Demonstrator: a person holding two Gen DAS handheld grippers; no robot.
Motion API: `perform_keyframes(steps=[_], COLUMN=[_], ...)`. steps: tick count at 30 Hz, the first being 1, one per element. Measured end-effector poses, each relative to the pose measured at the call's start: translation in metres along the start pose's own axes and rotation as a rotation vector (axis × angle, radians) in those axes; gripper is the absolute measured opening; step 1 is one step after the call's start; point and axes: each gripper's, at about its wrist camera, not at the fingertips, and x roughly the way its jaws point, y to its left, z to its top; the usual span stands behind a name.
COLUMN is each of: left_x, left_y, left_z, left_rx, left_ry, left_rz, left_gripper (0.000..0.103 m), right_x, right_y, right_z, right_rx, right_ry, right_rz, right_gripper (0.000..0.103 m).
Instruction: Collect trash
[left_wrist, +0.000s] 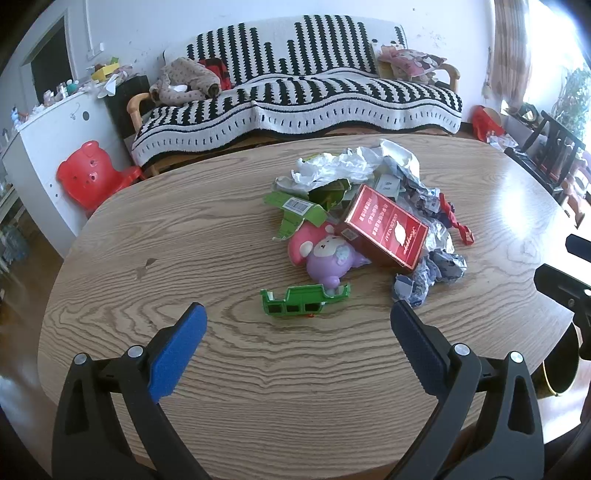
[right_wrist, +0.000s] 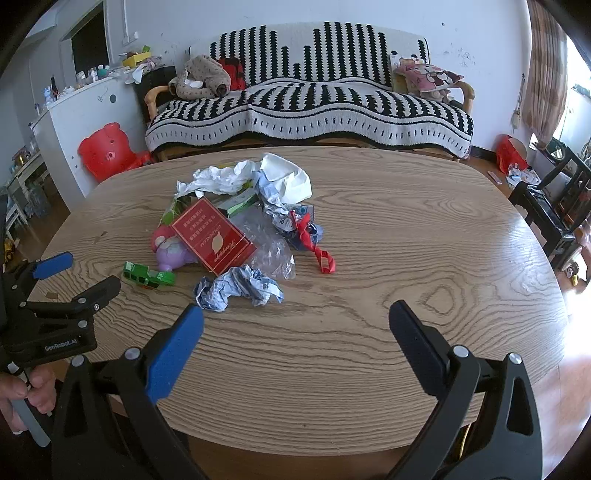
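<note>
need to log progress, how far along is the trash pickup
Nothing looks collected yet. The left gripper and right gripper are both open and empty above the table. Left to gather: the red box, green plastic piece, crumpled paper, red ribbon and the rest of the pile.

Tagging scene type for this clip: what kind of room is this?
Most likely a home living room: a sofa with a striped throw against the wall, a child's red chair, and a wooden table with a heap of trash.

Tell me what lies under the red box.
The red box rests on the purple toy, clear plastic wrap and green cartons. Anything directly beneath its middle is hidden.
</note>
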Motion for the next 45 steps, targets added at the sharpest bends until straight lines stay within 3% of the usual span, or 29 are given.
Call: perform_keyframes(steps=[45], left_x=[-0.0010], left_y=[-0.0017], left_z=[-0.0001], left_rx=[0.013], left_ry=[0.003], left_rz=[-0.009], left_gripper=[0.097], right_x=[0.0041], right_y=[0.0055], right_z=[-0.0043], right_rx=[-0.007], right_ry=[0.009], right_rz=[0.002], right_gripper=[0.097])
